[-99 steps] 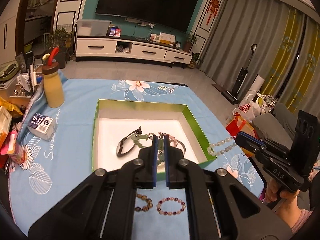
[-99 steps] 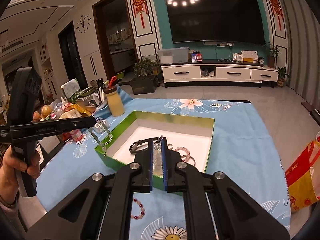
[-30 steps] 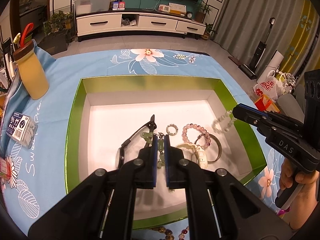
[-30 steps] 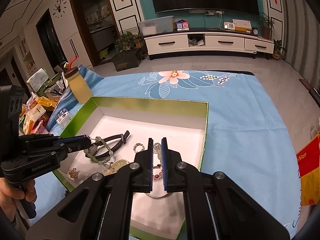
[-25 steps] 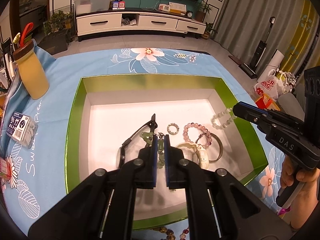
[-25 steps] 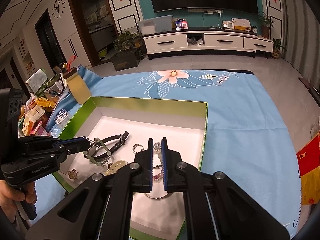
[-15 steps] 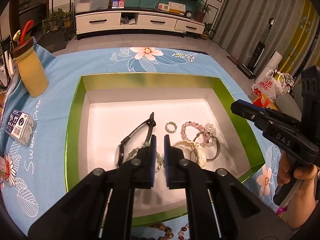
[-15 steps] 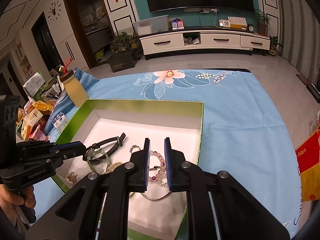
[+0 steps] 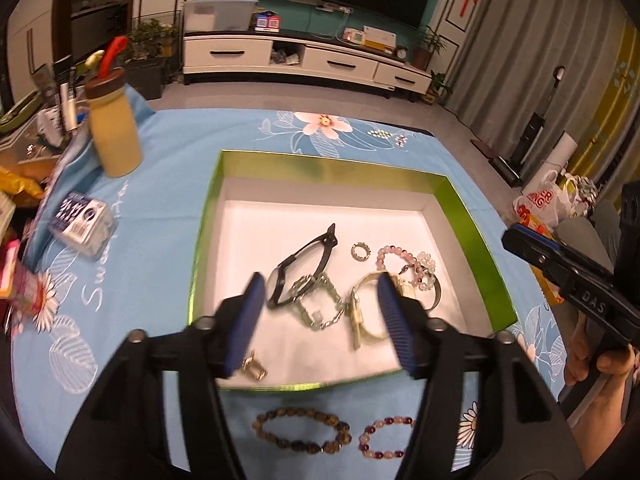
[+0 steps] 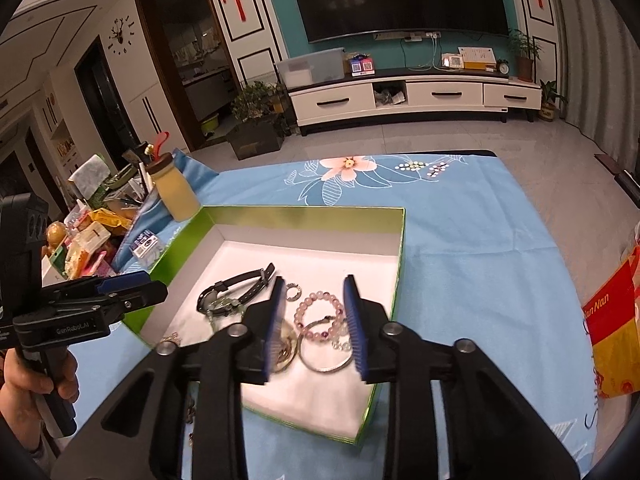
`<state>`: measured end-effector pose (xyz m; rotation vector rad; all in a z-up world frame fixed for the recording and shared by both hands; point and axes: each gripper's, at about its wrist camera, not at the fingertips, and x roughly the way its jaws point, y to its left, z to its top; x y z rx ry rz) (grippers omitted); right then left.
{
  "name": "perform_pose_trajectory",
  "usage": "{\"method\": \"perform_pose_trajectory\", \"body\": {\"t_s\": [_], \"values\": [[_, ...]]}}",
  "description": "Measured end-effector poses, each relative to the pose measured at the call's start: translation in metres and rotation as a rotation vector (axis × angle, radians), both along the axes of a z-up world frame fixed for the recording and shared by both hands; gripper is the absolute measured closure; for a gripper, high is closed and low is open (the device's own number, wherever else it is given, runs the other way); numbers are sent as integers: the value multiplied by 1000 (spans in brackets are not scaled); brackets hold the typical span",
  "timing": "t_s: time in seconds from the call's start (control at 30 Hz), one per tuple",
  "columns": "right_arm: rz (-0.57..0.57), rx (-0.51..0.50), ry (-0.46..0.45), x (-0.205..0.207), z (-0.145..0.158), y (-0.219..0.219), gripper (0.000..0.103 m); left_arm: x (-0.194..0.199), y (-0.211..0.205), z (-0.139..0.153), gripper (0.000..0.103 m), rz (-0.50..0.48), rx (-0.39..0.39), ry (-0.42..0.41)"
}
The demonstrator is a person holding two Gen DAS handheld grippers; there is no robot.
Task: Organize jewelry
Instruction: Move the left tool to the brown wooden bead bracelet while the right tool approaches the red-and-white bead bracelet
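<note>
A green box (image 9: 208, 200) with a white floor holds a black watch (image 9: 304, 260), a green jade chain (image 9: 316, 304), a small ring (image 9: 361, 250), a pink bead bracelet (image 9: 394, 254), a pale bead bracelet (image 9: 426, 264), a bangle and a gold watch (image 9: 360, 312). My left gripper (image 9: 320, 320) is open and empty above the box's near edge. My right gripper (image 10: 314, 322) is open and empty above the bracelets (image 10: 320, 304). A brown bead bracelet (image 9: 302, 434) and a red one (image 9: 386, 442) lie on the cloth in front of the box.
The box sits on a blue flowered tablecloth (image 9: 168, 184). A yellow bottle (image 9: 114, 136) and a small packet (image 9: 80, 226) stand at the left, with clutter (image 10: 88, 236) past the table's left edge. A red bag (image 10: 612, 320) hangs at the right.
Both grippers have opened wide and pulled back toward the near side. The jade chain and the pale bead bracelet, held earlier, now lie in the box.
</note>
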<state>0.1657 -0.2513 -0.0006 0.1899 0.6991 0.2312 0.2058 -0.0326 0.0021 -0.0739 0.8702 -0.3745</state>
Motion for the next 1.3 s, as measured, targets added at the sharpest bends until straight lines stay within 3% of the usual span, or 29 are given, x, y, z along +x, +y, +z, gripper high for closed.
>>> {"method": "perform_pose_trajectory", "body": {"t_s": [0.1, 0.2, 0.37, 0.5, 0.83, 1.3], "values": [[-4, 6, -2, -16, 2, -1, 65, -16, 4, 4, 26, 18, 15, -7], [-17, 12, 1, -30, 3, -2, 50, -29, 5, 7, 18, 28, 25, -6], [-24, 33, 14, -51, 3, -2, 45, -48, 9, 10, 12, 44, 49, 4], [-29, 45, 13, -68, 5, 0, 31, -61, 12, 11, 9, 57, 54, 8], [-11, 68, 39, -95, 0, 5, 25, -85, 17, 3, 6, 94, 124, 22], [30, 47, 101, -118, -29, 21, 25, -110, 70, -49, 3, 227, 65, 167]]}}
